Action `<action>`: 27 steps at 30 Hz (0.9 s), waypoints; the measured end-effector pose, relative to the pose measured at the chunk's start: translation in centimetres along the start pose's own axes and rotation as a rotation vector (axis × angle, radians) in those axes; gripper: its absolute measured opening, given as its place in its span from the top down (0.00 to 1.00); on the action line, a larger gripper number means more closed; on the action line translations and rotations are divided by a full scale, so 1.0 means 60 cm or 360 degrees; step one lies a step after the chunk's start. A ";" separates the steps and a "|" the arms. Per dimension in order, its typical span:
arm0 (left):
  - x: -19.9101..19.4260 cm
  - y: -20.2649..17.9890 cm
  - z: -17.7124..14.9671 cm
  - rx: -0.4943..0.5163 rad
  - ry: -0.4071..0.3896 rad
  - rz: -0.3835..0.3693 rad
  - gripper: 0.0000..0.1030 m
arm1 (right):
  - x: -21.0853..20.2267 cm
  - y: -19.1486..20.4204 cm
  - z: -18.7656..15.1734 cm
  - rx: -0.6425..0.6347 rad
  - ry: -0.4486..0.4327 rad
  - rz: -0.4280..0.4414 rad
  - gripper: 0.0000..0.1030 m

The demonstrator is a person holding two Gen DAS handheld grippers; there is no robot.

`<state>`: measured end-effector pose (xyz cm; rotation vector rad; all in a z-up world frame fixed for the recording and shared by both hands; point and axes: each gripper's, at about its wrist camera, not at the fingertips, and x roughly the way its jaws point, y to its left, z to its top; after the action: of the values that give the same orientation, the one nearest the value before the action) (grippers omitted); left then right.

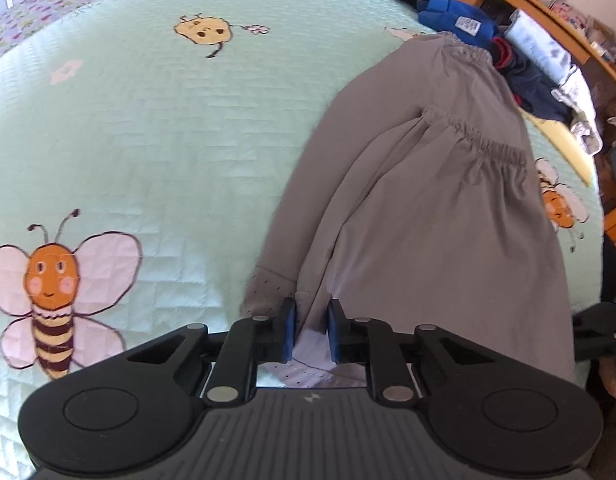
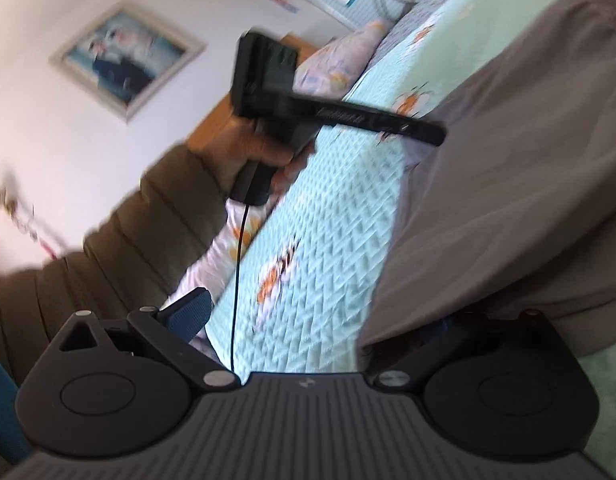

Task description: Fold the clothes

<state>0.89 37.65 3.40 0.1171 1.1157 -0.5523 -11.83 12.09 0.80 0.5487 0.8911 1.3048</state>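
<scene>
Between L gripper (image 1: 311,330) pads: hem of grey trousers (image 1: 427,184) on bedspread (image 1: 168,128).

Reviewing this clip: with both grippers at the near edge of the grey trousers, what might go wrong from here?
1. The left gripper pinches only a narrow pleat at the hem of the grey trousers; lifting may slip or take one layer.
2. The right gripper's far finger is hidden under cloth, so its bite is uncertain.
3. The pile touches the waistband and may get dragged.
</scene>
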 end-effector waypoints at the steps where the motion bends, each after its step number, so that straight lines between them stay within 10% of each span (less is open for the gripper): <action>1: -0.001 0.000 -0.001 0.0002 0.0005 0.0029 0.83 | 0.003 0.003 -0.001 -0.0022 0.0005 -0.0012 0.00; 16: -0.052 -0.033 -0.035 -0.0179 -0.0345 0.0328 0.44 | -0.128 -0.029 -0.007 0.0215 -0.0138 0.0092 0.01; 22: -0.121 -0.075 -0.110 -0.0452 -0.0725 0.0453 0.32 | -0.257 -0.031 0.038 0.0076 -0.0659 -0.0269 0.00; 27: -0.116 -0.120 -0.159 -0.0587 -0.0747 0.0463 0.27 | -0.227 -0.032 0.075 -0.0159 -0.0646 -0.0612 0.01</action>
<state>-12.57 37.38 6.51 -0.1634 0.7074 -0.0955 -7.30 -0.95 5.22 0.5097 0.5550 0.8429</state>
